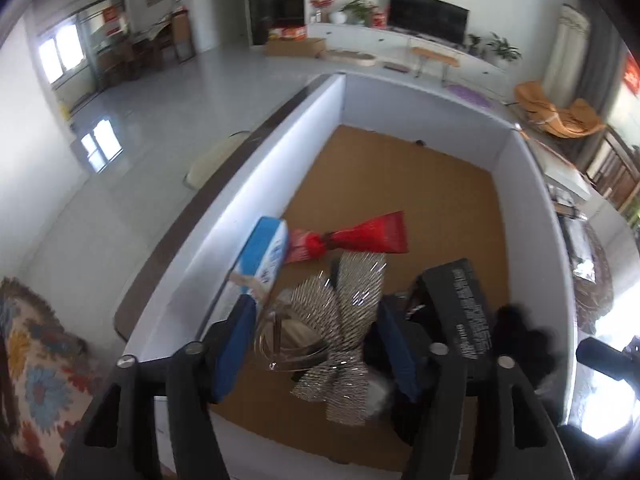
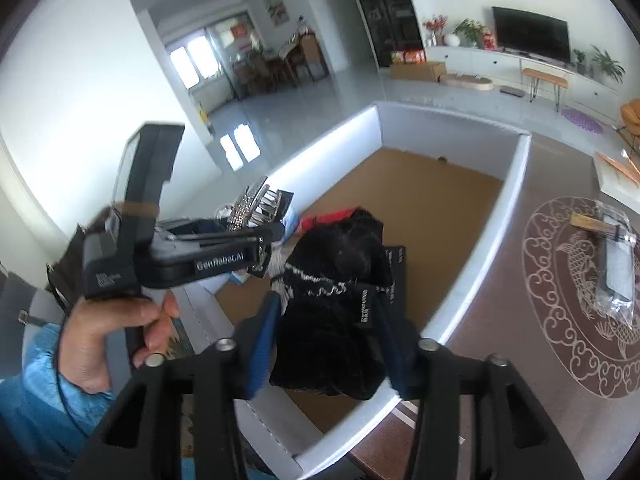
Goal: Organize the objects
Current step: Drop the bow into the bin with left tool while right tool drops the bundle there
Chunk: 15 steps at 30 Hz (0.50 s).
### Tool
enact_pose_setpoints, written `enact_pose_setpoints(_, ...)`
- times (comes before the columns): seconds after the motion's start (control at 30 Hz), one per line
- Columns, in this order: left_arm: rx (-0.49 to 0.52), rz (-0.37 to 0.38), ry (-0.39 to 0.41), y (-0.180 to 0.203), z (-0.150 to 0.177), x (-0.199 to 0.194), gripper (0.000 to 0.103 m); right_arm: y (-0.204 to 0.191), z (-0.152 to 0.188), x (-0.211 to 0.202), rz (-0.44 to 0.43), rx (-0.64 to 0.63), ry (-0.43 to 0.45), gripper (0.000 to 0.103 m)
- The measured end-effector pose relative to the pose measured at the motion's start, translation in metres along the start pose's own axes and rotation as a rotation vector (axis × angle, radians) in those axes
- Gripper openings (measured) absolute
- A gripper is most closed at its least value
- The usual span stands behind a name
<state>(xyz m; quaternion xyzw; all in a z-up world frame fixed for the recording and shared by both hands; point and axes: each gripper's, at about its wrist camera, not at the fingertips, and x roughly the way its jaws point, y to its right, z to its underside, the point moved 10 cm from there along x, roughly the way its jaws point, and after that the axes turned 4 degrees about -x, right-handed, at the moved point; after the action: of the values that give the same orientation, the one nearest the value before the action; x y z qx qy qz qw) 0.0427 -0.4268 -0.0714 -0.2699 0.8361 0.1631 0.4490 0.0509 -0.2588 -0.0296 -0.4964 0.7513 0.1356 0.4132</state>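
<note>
A white-walled box [image 1: 420,104] with a brown cardboard floor lies under both grippers. A blue-and-white carton [image 1: 266,252], a red packet [image 1: 368,232] and a black carton [image 1: 464,308] lie inside it. My left gripper [image 1: 314,308] stands open over the box's near end, with a silver glitter bow [image 1: 352,292] on a clear hoop between its blue pads. The right wrist view shows that left gripper [image 2: 268,240] from the side, the bow [image 2: 248,204] at its tips. My right gripper [image 2: 325,300] is open, with a black fluffy cloth [image 2: 332,344] with white lettering between its fingers above the box wall [image 2: 440,124].
A hand [image 2: 112,332] in a blue sleeve holds the left gripper. Right of the box the brown table carries a round fish-pattern mat [image 2: 580,292] with a plastic-wrapped item [image 2: 616,268] on it. A flowered cushion [image 1: 36,360] lies left of the box.
</note>
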Motion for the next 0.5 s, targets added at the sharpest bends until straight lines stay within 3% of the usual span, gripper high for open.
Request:
enact_pose_setpoints(0.1,-0.032,0.005,0.005,-0.009,0.004,0.004,0.075,-0.006,0.006,0.007,0.001,-0.003,0.005,0.071)
enact_pose_setpoints(0.23,-0.009,0.008,0.042,0.009,0.006,0.001,0.076,0.025,0.019,-0.021,0.108,0.023,0.098,0.086)
enact_pose_setpoints(0.4,0.048,0.17,0.114,0.082,-0.001,-0.024,0.076,0.116,0.04,-0.07,0.305,0.166,0.241,0.097)
enact_pose_setpoints(0.5,0.149,0.3,0.136,0.146,0.007,-0.049,0.077,0.178,0.083,-0.093,0.496,0.254,0.253,0.098)
